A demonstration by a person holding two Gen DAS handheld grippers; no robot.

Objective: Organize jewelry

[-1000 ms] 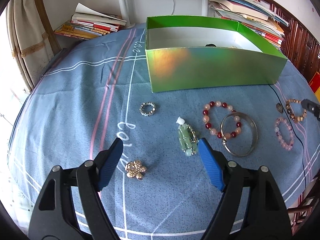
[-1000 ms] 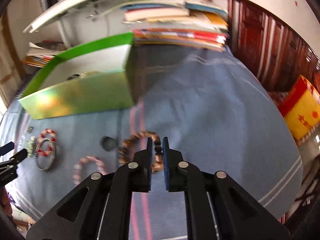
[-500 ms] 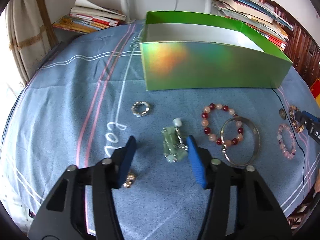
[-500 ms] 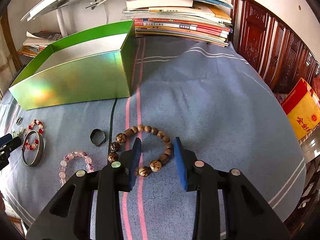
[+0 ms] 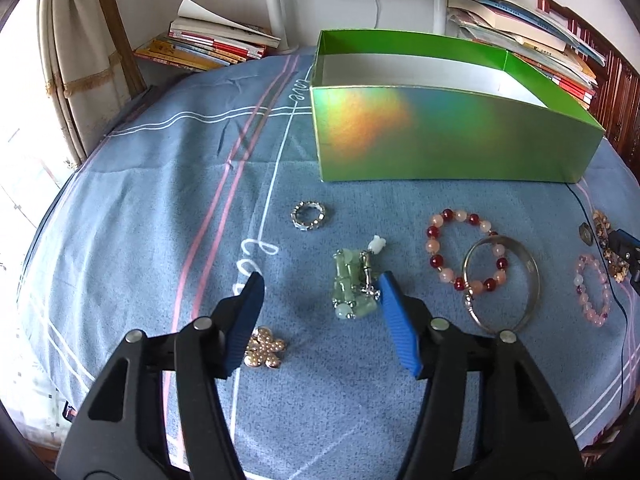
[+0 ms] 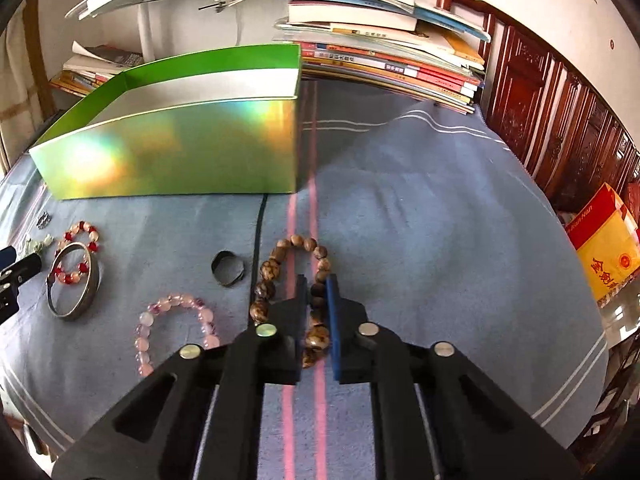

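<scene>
Both wrist views look down closely, sharing the green box (image 5: 448, 132).

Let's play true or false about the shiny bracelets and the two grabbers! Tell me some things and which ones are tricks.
1. The left gripper is open wide, with the green jade piece lying between its fingers. True.
2. The right gripper is closing around the pink bead bracelet. False: its fingers are on either side of the brown wooden bead bracelet; the pink one lies off to its left.
3. The silver bangle lies overlapping the red and peach bead bracelet. True.
4. The green box has a lid on it. False: its top is open.
5. The pearl flower brooch is inside the box. False: it sits on the blue cloth by the left gripper.
</scene>
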